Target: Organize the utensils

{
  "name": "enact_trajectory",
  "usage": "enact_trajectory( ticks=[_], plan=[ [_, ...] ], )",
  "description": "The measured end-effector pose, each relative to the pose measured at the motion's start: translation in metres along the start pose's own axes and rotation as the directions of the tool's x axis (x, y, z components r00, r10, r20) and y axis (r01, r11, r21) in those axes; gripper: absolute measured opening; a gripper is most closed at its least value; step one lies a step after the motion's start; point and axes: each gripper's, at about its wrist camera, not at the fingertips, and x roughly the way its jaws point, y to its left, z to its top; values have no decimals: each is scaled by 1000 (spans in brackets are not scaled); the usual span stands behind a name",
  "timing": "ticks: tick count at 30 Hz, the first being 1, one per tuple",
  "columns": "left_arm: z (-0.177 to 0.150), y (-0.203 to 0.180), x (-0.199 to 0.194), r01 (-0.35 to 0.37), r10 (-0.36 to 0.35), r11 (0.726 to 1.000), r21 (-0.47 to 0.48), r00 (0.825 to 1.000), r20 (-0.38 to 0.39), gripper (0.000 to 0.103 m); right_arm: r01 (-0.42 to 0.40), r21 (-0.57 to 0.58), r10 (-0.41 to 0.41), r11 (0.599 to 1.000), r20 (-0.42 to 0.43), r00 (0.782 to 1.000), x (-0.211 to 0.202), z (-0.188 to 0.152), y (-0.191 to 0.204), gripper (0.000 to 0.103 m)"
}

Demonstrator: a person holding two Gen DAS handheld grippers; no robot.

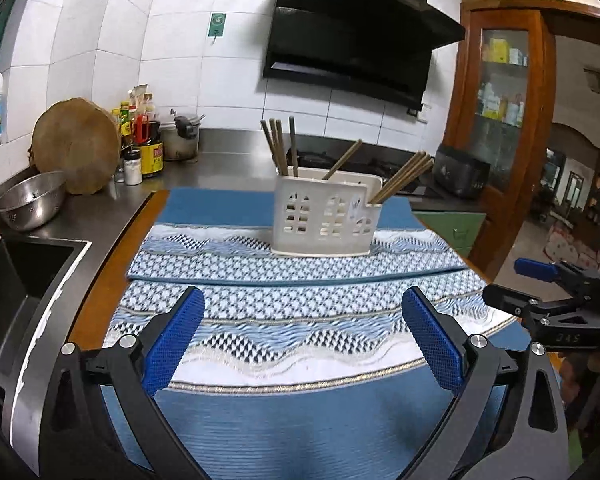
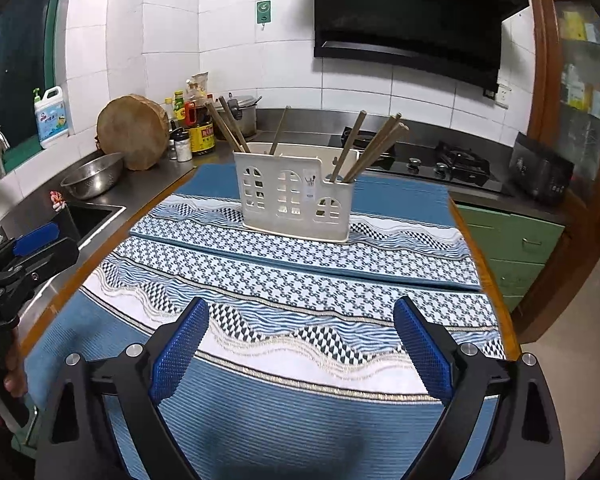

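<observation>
A white plastic utensil holder (image 1: pixel 324 218) (image 2: pixel 296 204) with cut-out windows stands upright on the far half of a blue patterned mat (image 1: pixel 300 320) (image 2: pixel 300 288). Several brown chopsticks (image 1: pixel 404 176) (image 2: pixel 374 148) lean in its compartments, some at the left (image 1: pixel 278 146) (image 2: pixel 228 126), some at the right. My left gripper (image 1: pixel 302 312) is open and empty, held over the near part of the mat. My right gripper (image 2: pixel 300 324) is open and empty, also short of the holder. Each gripper shows at the edge of the other's view (image 1: pixel 540 280) (image 2: pixel 24 248).
A sink (image 1: pixel 16 276) (image 2: pixel 88 216) lies left of the mat, with a steel colander (image 1: pixel 32 200) (image 2: pixel 94 176), a round wooden board (image 1: pixel 78 144) (image 2: pixel 134 132), sauce bottles (image 1: pixel 148 140) (image 2: pixel 196 124) and a pot (image 1: pixel 182 136). A gas hob (image 2: pixel 440 166) and a black appliance (image 1: pixel 462 176) (image 2: pixel 540 172) are behind right.
</observation>
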Motion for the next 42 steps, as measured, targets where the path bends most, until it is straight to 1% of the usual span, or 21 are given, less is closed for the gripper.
enact_trajectory(
  ticks=[2,3,5,10,14,20,27,42],
  plan=[
    [-5,0,-2,-27,27,999,17,1000,2,98,22,-13,-22,1000,3,1000,-1,-6,6,91],
    [-8,-1,-3,-30,30,999,21,1000,1,98,32,-19,-32,999,3,999,-2,-8,7,91],
    [-10,-2,-6,-28,28,999,28,1000,-1,98,48,-22,-48,999,8,999,-3,-13,10,91],
    [-14,-1,-11,-16,16,1000,27,1000,-9,98,38,-1,-38,999,13,999,-8,-22,13,92],
    [-18,3,-15,-31,31,999,16,999,-9,98,60,-3,-60,998,18,998,-13,-28,16,92],
    [-26,6,-18,-44,44,999,17,999,-29,98,90,-18,-90,996,26,996,-17,-32,21,93],
    [-32,8,-20,-40,41,999,19,998,-44,98,79,6,-79,997,25,997,-21,-37,21,94],
    [-40,8,-17,-46,48,999,21,996,-69,98,73,14,-73,997,12,997,-20,-41,24,94]
  ],
)
